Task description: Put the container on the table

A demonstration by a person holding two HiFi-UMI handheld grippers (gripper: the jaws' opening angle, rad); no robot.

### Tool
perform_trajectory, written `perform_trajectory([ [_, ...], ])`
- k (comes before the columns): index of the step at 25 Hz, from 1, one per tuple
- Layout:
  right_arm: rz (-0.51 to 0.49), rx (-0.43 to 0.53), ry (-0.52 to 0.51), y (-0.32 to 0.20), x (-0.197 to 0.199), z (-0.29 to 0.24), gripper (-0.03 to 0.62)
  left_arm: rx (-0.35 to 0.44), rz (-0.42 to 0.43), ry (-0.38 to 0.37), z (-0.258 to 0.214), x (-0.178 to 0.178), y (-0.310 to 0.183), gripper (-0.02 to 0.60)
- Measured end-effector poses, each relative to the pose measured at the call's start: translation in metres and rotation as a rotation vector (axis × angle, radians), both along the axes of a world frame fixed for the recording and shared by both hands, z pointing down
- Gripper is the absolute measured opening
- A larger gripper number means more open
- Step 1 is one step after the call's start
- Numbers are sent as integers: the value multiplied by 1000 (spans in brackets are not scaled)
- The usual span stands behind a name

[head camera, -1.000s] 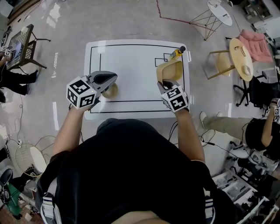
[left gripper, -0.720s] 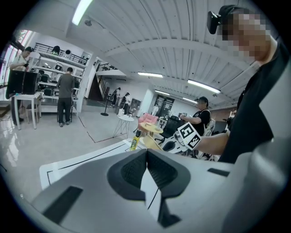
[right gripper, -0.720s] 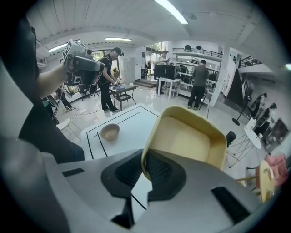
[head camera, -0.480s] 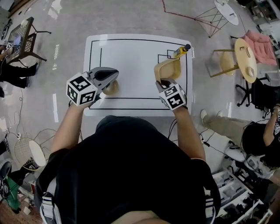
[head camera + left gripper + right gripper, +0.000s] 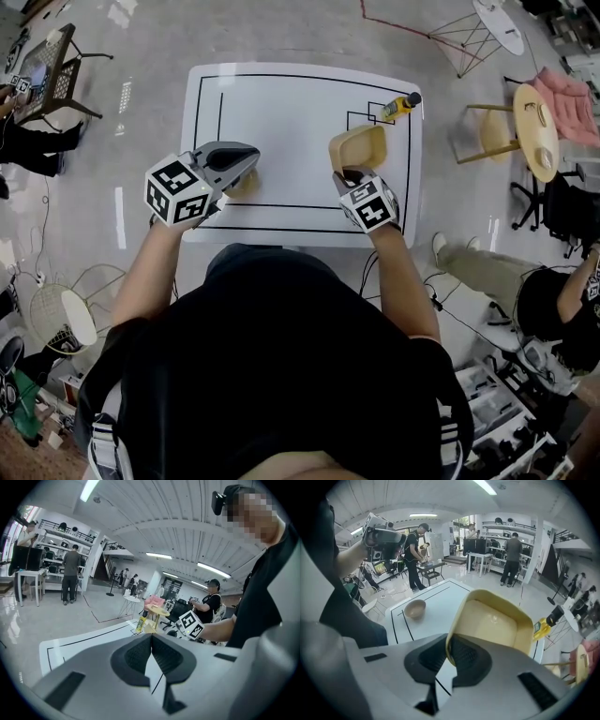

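The container (image 5: 358, 147) is a shallow yellow tub with rounded corners. My right gripper (image 5: 350, 174) is shut on its near rim and holds it over the right side of the white table (image 5: 281, 112). In the right gripper view the container (image 5: 492, 623) tilts up from the jaws, its empty inside facing the camera. I cannot tell whether its far edge touches the table. My left gripper (image 5: 234, 161) hovers over the table's left front, shut with nothing between its pads (image 5: 151, 637).
A small tan bowl (image 5: 415, 608) sits on the table, mostly hidden under my left gripper in the head view. A yellow bottle with a black cap (image 5: 401, 105) lies at the far right corner. Chairs and round side tables (image 5: 539, 127) stand to the right; people stand around.
The container in my right gripper has tipped from steeply upright to flatter and sits a little closer to the table top. My left gripper has hardly moved.
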State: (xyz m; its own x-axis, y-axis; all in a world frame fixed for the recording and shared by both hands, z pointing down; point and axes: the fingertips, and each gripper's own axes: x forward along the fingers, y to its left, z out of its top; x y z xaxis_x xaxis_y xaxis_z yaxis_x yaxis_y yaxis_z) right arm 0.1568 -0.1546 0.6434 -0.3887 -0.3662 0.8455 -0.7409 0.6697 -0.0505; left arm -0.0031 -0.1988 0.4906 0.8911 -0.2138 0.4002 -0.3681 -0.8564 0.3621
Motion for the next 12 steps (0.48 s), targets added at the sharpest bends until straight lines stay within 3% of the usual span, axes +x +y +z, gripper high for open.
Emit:
perform_trajectory([
  [12,-31,-68,-7,-2,-15,34,15,-31,-30,0,19,-11,-10,8],
])
